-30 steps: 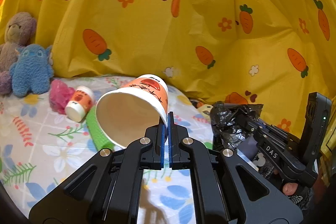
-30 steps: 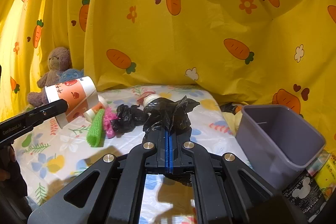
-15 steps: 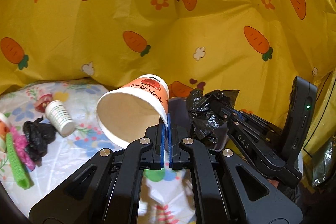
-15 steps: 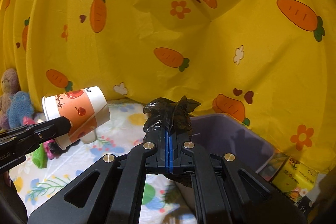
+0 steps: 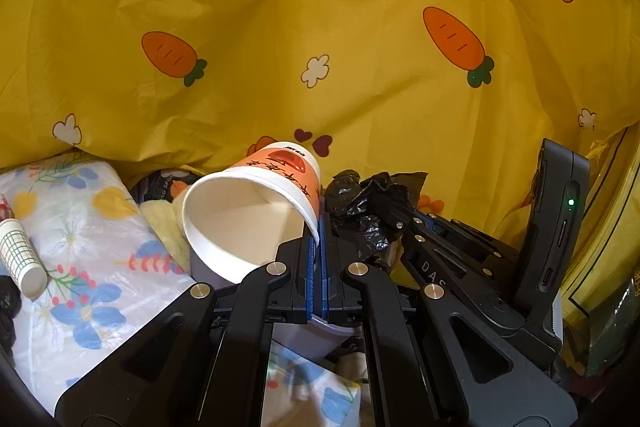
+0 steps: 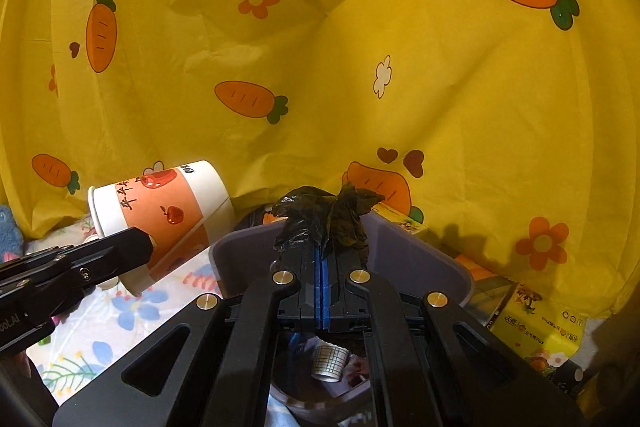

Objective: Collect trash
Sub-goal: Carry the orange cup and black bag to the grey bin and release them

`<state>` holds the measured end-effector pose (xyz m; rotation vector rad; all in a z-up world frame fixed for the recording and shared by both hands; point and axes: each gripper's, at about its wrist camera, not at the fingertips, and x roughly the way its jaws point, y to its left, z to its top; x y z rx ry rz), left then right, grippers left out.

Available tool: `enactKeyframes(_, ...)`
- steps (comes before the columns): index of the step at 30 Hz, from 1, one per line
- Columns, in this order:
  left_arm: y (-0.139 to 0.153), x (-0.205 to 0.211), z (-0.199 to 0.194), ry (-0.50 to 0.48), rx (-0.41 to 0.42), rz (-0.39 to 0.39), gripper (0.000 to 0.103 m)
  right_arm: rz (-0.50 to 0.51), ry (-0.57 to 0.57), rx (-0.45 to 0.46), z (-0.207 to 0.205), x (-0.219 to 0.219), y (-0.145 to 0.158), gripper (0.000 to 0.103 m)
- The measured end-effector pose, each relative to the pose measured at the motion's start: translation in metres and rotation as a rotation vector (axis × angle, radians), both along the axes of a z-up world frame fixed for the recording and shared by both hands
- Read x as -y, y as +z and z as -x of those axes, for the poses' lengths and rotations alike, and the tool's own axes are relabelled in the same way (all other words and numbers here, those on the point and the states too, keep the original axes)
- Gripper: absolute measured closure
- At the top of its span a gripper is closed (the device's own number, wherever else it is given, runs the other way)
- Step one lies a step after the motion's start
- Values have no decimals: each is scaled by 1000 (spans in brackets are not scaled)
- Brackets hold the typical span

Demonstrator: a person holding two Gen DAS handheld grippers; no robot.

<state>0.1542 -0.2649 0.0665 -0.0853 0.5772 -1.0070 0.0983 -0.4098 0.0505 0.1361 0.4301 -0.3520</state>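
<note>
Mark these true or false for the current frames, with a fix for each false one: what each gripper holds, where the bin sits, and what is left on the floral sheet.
1. The left gripper pinches the rim of the paper cup. True.
2. The right gripper is empty. False: its fingers are shut on a crumpled black plastic bag.
3. The purple bin lies right beneath the right gripper. True.
4. The paper cup stands upright on the floral sheet. False: it is held tilted in the air, mouth toward the left wrist camera.
5. A small grid-patterned cup lies on the floral sheet. True.
</note>
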Motion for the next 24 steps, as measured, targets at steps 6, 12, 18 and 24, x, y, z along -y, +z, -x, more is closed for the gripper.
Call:
enactKeyframes(6,-15,19,-13,-27,-52,-10,101,-21,-12,-23,-3,13,-8,101)
enactKeyframes(12,-26,30,-20,-41,-69,-23,101,-21,-23,-31,-4,19,-13,101)
enactKeyframes(18,-33,36,-24,-59,-88,-8,101,-28,-24,-38,-5,21,-15,101)
enactKeyframes(24,-37,41,-26,-70,-110,-5,101,-30,-16,-46,-7,22,-18,101)
